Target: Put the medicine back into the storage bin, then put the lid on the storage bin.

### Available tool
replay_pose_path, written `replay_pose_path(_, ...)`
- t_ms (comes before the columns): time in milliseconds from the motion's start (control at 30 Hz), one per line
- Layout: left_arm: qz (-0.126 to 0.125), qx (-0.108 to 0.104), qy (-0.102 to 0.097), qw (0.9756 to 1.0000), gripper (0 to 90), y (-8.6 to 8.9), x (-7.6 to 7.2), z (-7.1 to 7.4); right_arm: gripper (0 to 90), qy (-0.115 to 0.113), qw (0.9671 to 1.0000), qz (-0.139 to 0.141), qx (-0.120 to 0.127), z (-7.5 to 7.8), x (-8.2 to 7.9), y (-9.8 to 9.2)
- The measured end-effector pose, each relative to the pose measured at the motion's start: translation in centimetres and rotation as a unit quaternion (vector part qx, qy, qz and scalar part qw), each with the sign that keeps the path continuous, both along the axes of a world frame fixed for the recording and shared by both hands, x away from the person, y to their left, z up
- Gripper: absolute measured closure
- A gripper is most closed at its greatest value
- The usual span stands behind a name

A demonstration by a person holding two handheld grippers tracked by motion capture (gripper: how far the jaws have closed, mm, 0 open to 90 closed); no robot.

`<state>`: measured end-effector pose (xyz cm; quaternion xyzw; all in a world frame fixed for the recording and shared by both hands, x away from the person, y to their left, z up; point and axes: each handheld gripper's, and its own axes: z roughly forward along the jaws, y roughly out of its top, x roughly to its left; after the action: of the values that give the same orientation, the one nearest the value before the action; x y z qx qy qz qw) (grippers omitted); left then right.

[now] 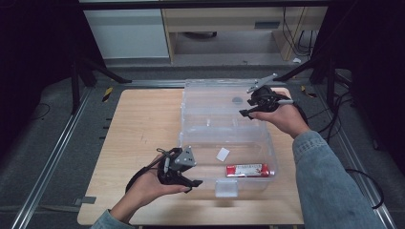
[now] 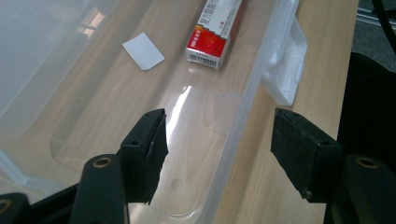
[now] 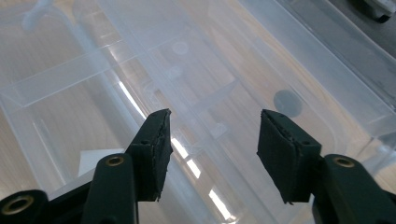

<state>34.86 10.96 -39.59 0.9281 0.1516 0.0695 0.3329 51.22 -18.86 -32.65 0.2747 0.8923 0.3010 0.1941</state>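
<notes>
A clear plastic box (image 1: 273, 157) stands on the wooden table (image 1: 143, 124), its lid (image 1: 210, 98) folded open behind it. Inside lie a red and white carton (image 1: 248, 170) (image 2: 212, 32) and a white paper slip (image 1: 222, 154) (image 2: 143, 51). My left gripper (image 1: 195, 184) (image 2: 219, 135) is at the box's near left corner. It is open, one jaw inside the box and one outside, astride the rim (image 2: 243, 116) without pressing it. My right gripper (image 1: 244, 113) (image 3: 212, 135) hovers over the lid's right part, open, with nothing between its jaws.
A clear latch flap (image 1: 226, 188) (image 2: 285, 70) juts from the box's near wall. A grey round mark (image 1: 237, 100) (image 3: 287, 102) sits on the lid. Bare wood lies left of the box. Metal rails (image 1: 52, 157) and black cables (image 1: 353, 171) flank the table.
</notes>
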Motion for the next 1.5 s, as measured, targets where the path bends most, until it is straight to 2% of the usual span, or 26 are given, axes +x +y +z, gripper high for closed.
replay_pose_path(100, -0.006, -0.005, 0.011, 0.9999, 38.0, -0.1, -0.1, -0.3, 48.7, 0.006, 1.0, 0.002, -0.002, -0.2, 0.4, 0.3)
replay_pose_path(233, -0.014, 0.004, 0.019, 0.9997, 40.0, -0.3, 0.1, -1.1, 53.6, 0.012, 0.9999, 0.002, -0.003, -0.5, 0.7, 0.5)
replay_pose_path(300, -0.014, 0.004, 0.023, 0.9996, 44.0, -0.4, 0.1, -1.5, 55.6, 0.016, 0.9998, 0.006, -0.005, -0.6, 0.8, 0.6)
replay_pose_path(400, -0.024, 0.017, 0.029, 0.9992, 49.4, -0.7, 0.2, -2.2, 57.5, 0.02, 0.9996, 0.014, -0.014, -0.9, 1.0, 0.7)
replay_pose_path(567, -0.019, 0.024, 0.035, 0.9989, 59.9, -0.7, 0.7, -3.0, 60.4, 0.02, 0.9994, 0.022, -0.017, -1.1, 1.0, 0.9)
replay_pose_path(633, -0.013, 0.025, 0.03, 0.9991, 66.4, -0.6, 0.9, -3.1, 61.9, 0.021, 0.9993, 0.026, -0.016, -1.1, 1.0, 1.0)
replay_pose_path(667, -0.015, 0.026, 0.034, 0.999, 69.0, -0.5, 1.0, -3.1, 62.6, 0.021, 0.9992, 0.028, -0.017, -1.1, 1.1, 1.0)
replay_pose_path(800, -0.017, 0.02, 0.034, 0.9991, 75.5, -0.5, 1.1, -3.2, 64.7, 0.019, 0.9992, 0.03, -0.02, -1.0, 1.2, 1.1)
replay_pose_path(867, -0.012, 0.023, 0.025, 0.9994, 75.6, -0.5, 1.2, -3.2, 65.3, 0.016, 0.9992, 0.028, -0.021, -1.1, 1.3, 1.1)
replay_pose_path(1267, 0.006, 0.015, 0.026, 0.9995, 74.3, -0.2, 3.1, -3.2, 67.2, 0.014, 0.9993, 0.024, -0.025, -1.0, 2.9, 1.4)
replay_pose_path(1500, 0.01, 0.013, 0.026, 0.9995, 74.1, -0.4, 4.1, -3.2, 69.3, 0.016, 0.9989, 0.031, -0.03, -0.9, 4.1, 1.6)
